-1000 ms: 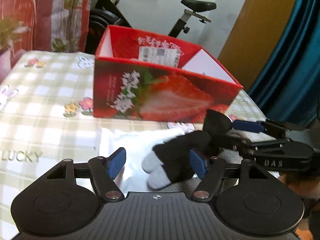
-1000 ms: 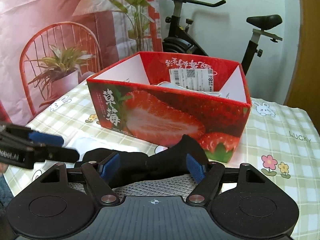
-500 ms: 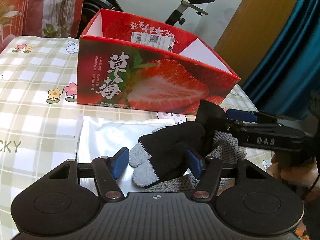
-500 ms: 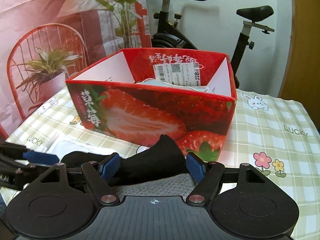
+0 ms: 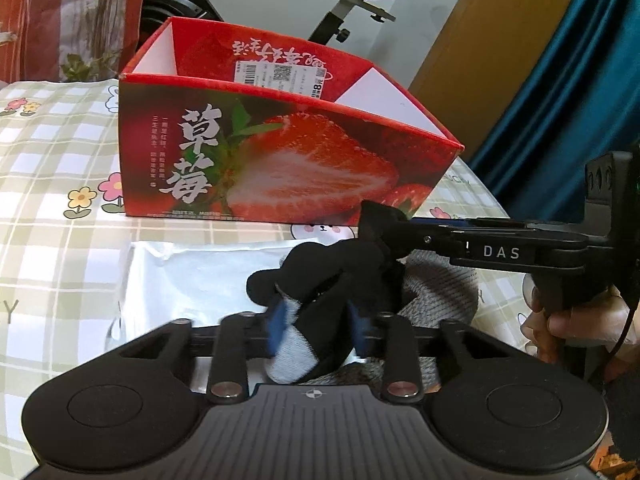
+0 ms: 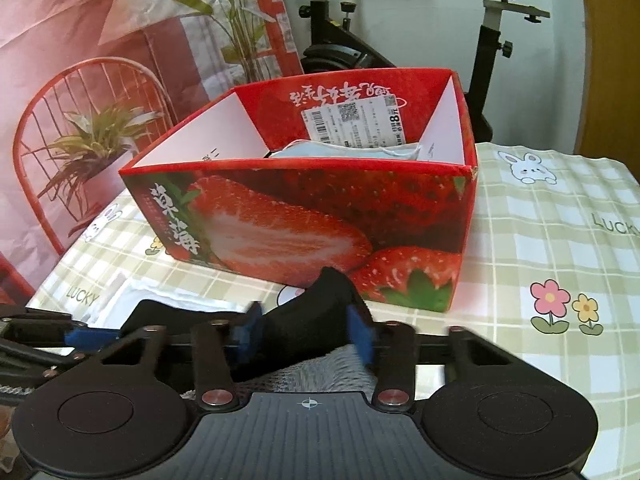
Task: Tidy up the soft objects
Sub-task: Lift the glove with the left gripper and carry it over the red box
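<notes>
Only the right wrist view shows pale cloth [image 6: 344, 150] inside box [image 6: 304, 216].

Strawberry box [image 6: 304, 216] stood directly ahead of both grippers on the checked tablecloth [image 6: 560, 248]; its near wall blocked the fwd path at table level. Box top was open, partly filled at the back by a pale blue item [image 6: 344, 150]. Clear tablecloth lay to the right of the box. Exercise bike [image 6: 404, 36] and plant backdrop [image 6: 120, 60] stood behind the table.
</notes>
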Available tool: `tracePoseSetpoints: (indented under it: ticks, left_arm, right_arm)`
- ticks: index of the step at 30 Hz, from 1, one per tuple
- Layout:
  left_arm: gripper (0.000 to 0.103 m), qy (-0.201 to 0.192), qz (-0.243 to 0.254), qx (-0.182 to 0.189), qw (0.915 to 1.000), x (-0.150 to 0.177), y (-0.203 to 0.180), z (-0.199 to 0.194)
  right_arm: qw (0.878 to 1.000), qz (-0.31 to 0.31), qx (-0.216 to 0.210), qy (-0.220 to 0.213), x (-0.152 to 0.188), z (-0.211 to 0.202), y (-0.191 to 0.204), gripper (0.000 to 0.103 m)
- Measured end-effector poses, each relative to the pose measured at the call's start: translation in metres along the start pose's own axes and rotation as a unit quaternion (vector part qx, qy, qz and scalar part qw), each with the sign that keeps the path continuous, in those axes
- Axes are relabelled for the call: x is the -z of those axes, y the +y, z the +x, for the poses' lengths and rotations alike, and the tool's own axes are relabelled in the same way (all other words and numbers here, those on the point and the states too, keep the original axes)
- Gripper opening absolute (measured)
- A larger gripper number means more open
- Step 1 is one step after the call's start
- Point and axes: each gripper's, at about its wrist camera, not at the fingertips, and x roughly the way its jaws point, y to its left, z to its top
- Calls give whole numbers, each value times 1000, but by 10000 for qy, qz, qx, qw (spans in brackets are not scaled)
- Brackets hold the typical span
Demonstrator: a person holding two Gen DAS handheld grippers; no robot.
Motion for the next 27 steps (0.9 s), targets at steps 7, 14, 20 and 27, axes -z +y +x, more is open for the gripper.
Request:
tracePoseSetpoints:
  ticks: [7,14,20,27]
  left_arm:
    - [14,-214,25,77,9997,-6,1,-7]
    - [13,-535,129,0,9985,-20,1,-19]
    - [13,-508,34,-135,9986,-19,10,-20]
    - [13,-312,-94,-202,9993,-16,26,-13]
  right_arm:
    - [9998,-94,-34,-148,-6,-11,5,3]
    - [9982,-284,-189,-484,-18,-30,19,0]
    - [9993,-80,44,-355,-22,-24,14,23]
    - [9994,285,114,-179,-20,2,4,45]
